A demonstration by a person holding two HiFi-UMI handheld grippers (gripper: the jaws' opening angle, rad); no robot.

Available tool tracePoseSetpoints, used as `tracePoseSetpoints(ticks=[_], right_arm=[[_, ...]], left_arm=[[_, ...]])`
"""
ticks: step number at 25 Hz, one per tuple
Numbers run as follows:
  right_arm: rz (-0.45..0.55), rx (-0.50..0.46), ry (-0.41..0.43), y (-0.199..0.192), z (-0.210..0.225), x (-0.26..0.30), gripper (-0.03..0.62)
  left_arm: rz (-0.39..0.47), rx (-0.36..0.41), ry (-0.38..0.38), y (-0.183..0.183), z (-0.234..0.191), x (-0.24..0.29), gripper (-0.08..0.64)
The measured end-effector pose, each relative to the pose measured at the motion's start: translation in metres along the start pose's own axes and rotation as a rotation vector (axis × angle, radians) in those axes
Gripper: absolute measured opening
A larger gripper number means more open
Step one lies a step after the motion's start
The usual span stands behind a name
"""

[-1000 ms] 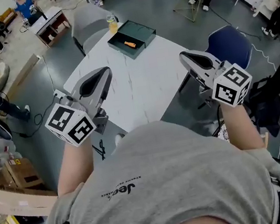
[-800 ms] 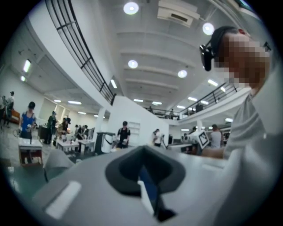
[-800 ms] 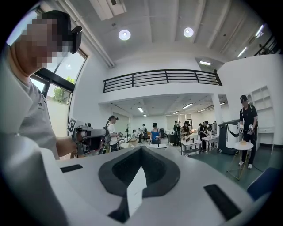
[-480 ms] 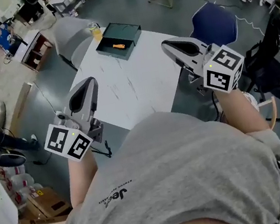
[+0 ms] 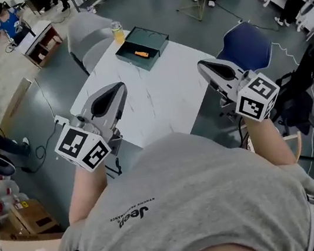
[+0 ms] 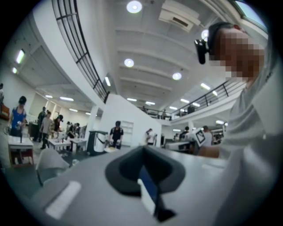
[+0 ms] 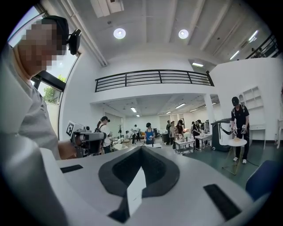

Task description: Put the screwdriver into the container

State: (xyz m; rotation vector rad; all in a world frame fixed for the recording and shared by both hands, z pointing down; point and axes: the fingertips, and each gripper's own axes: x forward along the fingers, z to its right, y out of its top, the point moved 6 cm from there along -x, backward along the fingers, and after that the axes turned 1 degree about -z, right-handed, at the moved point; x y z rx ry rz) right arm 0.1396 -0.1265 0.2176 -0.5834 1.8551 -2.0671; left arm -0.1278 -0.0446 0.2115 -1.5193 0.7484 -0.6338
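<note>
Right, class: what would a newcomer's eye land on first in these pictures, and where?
First, the left gripper and right gripper, each with a black-and-white marker cube, held at the near end of the white table. Then the orange screwdriver lying inside the green container at the table's far end.

The person wears a grey T-shirt (image 5: 217,201) with dark lettering (image 5: 133,215).

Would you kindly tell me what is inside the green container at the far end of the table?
One orange screwdriver lies on the floor of the green container. Nothing else shows inside, though its near wall may hide a thin strip of floor.
</note>
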Motion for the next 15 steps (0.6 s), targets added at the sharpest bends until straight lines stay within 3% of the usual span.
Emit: tracePoseSetpoints(ticks=[15], right_arm=[[-0.013, -0.023, 0.044, 0.001, -0.004, 0.003, 0.008]], left_arm=[[-0.012, 0.017, 0.040, 0.000, 0.007, -0.015, 0.004]])
